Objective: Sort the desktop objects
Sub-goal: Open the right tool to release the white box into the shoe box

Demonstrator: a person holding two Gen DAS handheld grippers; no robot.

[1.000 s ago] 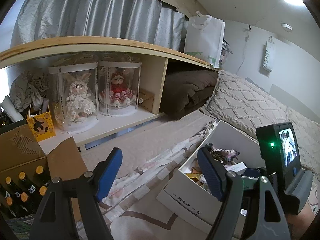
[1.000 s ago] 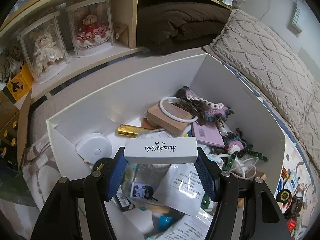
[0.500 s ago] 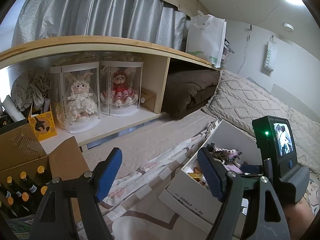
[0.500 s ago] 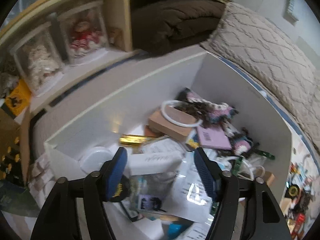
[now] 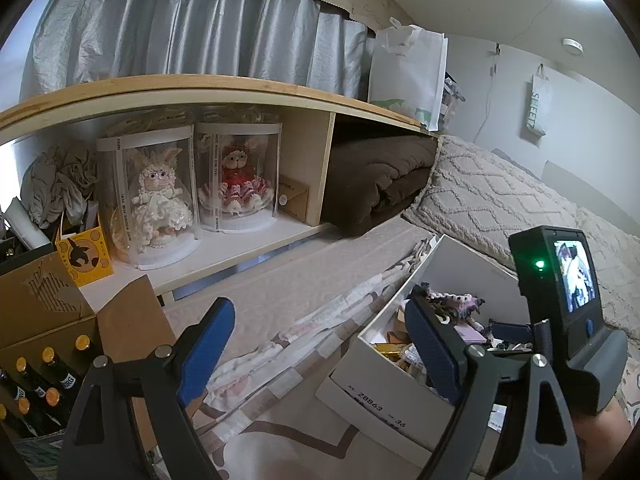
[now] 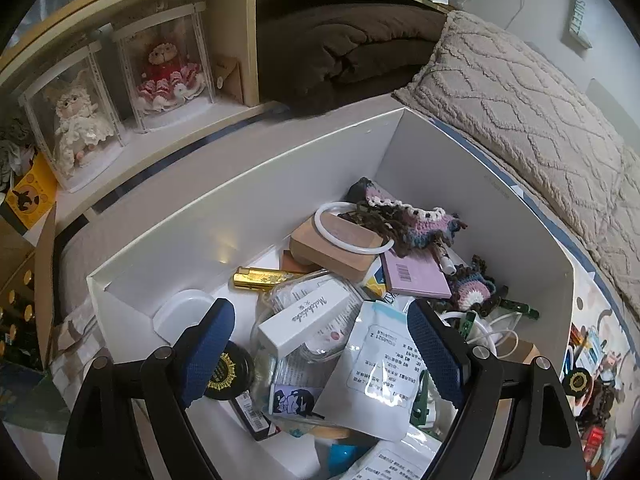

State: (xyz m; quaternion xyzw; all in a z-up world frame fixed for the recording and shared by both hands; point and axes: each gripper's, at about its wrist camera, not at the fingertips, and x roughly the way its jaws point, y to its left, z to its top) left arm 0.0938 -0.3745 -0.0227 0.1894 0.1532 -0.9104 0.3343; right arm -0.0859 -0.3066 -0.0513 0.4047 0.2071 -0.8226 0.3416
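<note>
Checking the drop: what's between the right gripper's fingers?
In the right wrist view, the right gripper is opening over the white box. The small white carton lies loose in the clutter below the gap, untouched by either pad.

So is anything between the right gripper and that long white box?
Nothing visible. The white box lies on top of the pile in the big box, straight below the right hand-held gripper, whose jaws are opening with only air between them.
</note>
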